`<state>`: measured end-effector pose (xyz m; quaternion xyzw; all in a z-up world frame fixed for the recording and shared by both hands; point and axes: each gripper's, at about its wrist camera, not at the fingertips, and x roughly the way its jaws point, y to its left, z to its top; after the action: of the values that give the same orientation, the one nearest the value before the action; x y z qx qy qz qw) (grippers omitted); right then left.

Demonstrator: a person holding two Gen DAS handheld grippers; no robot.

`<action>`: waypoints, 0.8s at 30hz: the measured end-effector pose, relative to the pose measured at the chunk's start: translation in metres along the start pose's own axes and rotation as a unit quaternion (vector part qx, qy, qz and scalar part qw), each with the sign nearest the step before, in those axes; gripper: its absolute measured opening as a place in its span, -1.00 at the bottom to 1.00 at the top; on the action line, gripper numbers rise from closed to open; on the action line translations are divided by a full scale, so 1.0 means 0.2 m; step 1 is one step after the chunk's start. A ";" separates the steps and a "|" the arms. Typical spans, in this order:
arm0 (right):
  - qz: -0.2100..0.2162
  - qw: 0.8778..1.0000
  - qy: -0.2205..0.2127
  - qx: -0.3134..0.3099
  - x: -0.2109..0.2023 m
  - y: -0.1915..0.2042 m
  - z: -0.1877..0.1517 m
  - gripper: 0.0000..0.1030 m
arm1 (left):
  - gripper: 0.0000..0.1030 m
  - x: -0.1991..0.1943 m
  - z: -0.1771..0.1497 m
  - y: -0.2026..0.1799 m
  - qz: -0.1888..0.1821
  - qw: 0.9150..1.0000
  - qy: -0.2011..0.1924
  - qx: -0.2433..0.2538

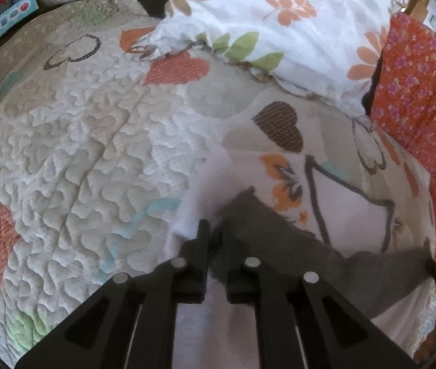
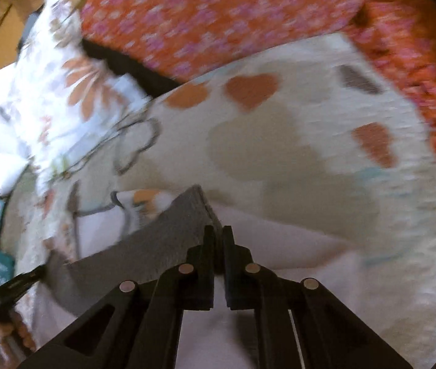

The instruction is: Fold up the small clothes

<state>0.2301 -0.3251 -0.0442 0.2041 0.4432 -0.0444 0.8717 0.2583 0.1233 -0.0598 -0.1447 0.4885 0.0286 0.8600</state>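
Observation:
A small white garment (image 1: pixel 350 212) with an orange butterfly print and a dark grey band (image 1: pixel 267 224) lies on the quilted bed. My left gripper (image 1: pixel 214 230) is shut on the garment's grey band at one corner. In the blurred right wrist view my right gripper (image 2: pixel 218 235) is shut on the other end of the grey band (image 2: pixel 162 240), with white cloth (image 2: pixel 279 246) draped below. The left gripper's tip (image 2: pixel 18 279) shows at the left edge there.
The quilt (image 1: pixel 95 153) with heart patches covers the bed. A white floral pillow (image 1: pixel 279 24) lies at the far side. An orange floral cloth (image 1: pixel 417 92) lies at the right, also in the right wrist view (image 2: pixel 218 15). A box (image 1: pixel 2 27) sits far left.

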 end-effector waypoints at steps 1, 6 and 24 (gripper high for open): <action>-0.008 1.000 0.007 0.000 0.01 -0.02 0.00 -0.90 | -0.77 0.01 0.00 0.01 0.003 1.000 0.003 -0.002; -0.017 0.999 0.033 0.003 0.06 -0.07 -0.03 -0.82 | -0.10 0.00 -0.03 0.04 0.012 1.000 0.005 0.000; 0.053 0.997 0.048 -0.015 -0.22 -0.05 -0.34 -0.17 | 0.19 -0.18 -0.15 0.14 -0.032 0.999 0.007 -0.003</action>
<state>0.1497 -0.3127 -0.0490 0.2162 0.4736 0.0181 0.8536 0.2090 0.1448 -0.0495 -0.1628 0.4898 0.0013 0.8565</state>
